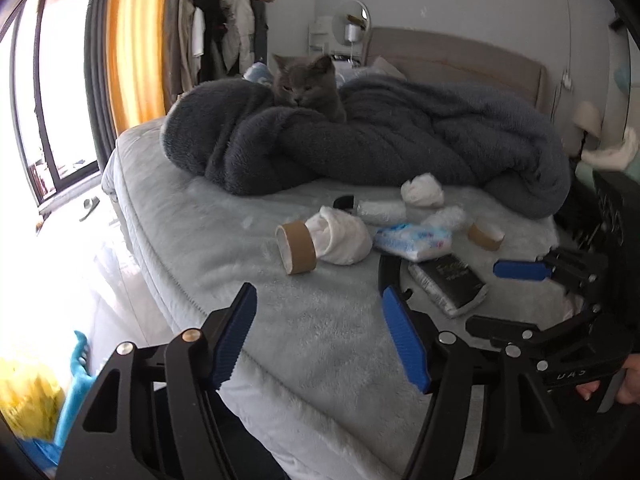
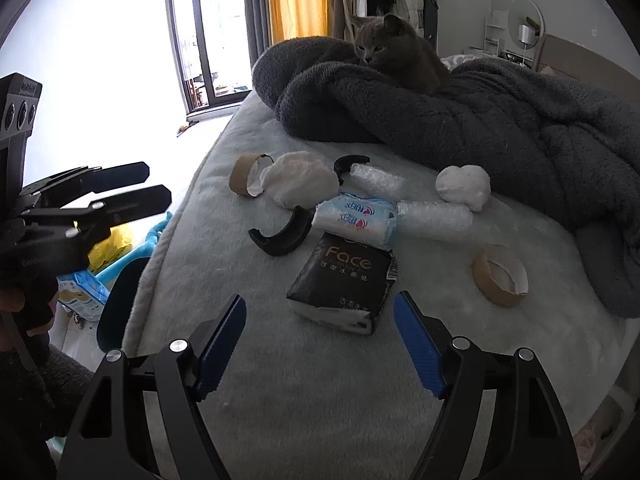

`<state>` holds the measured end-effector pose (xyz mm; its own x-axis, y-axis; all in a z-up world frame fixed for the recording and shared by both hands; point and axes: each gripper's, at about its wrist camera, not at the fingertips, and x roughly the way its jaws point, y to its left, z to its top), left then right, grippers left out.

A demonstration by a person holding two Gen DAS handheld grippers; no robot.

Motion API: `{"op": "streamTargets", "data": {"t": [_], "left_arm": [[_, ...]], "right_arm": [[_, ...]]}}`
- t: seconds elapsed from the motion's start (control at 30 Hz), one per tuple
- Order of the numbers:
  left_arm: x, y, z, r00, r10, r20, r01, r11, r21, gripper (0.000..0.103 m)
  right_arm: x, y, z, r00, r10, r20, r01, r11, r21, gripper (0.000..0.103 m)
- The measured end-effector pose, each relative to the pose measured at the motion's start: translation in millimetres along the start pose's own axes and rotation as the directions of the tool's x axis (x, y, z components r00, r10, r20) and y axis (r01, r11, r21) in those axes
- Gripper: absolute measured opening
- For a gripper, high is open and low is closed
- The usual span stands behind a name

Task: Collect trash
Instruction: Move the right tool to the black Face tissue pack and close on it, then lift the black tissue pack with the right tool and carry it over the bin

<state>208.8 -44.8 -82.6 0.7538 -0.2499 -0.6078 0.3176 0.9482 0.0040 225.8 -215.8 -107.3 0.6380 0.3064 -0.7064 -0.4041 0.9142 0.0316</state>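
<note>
Ahead of our right tongs (image 2: 320,344), whose blue pads (image 2: 418,346) look like ribbed matt plastic on smooth black arms with shiny metal pivots, we see a glossy black plastic-wrapped tissue pack (image 2: 346,280). Beyond it lie a shiny blue-and-white film pack (image 2: 356,216), two rolls of bubbly clear wrap (image 2: 434,216), and crumpled white paper wads (image 2: 298,184). To the right sits a matt brown cardboard tape core (image 2: 500,276). The bed (image 2: 280,380) cover is pale, fuzzy cloth; the dark blanket (image 2: 500,120) looks thick and fleecy.
</note>
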Motion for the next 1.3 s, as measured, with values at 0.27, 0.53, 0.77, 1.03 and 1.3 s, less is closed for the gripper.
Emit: {"op": "streamTargets", "data": {"t": [0.27,0.53,0.77,1.03,1.3], "left_arm": [[21,-5,3,0.997,-0.061,-0.041,0.061,0.998,-0.004,0.067],[39,-16,9,0.993,-0.094,-0.076,0.093,0.996,-0.018,0.07],[56,-30,11,0.988,-0.113,-0.106,0.117,0.993,0.026,0.062],[73,-42,10,0.977,-0.158,-0.143,0.162,0.987,0.017,0.051],[76,-49,14,0.976,-0.172,-0.131,0.175,0.985,0.004,0.051]], "right_arm": [[17,-7,4,1.0,-0.011,-0.019,0.012,1.0,0.026,0.076],[32,-15,4,0.998,0.012,-0.058,-0.008,0.998,0.055,0.065],[26,-21,3,0.997,0.05,-0.056,-0.046,0.996,0.072,0.059],[11,-36,0,0.998,0.062,-0.029,-0.059,0.993,0.102,0.058],[3,-44,-3,0.998,0.067,-0.016,-0.065,0.992,0.113,0.057]]}}
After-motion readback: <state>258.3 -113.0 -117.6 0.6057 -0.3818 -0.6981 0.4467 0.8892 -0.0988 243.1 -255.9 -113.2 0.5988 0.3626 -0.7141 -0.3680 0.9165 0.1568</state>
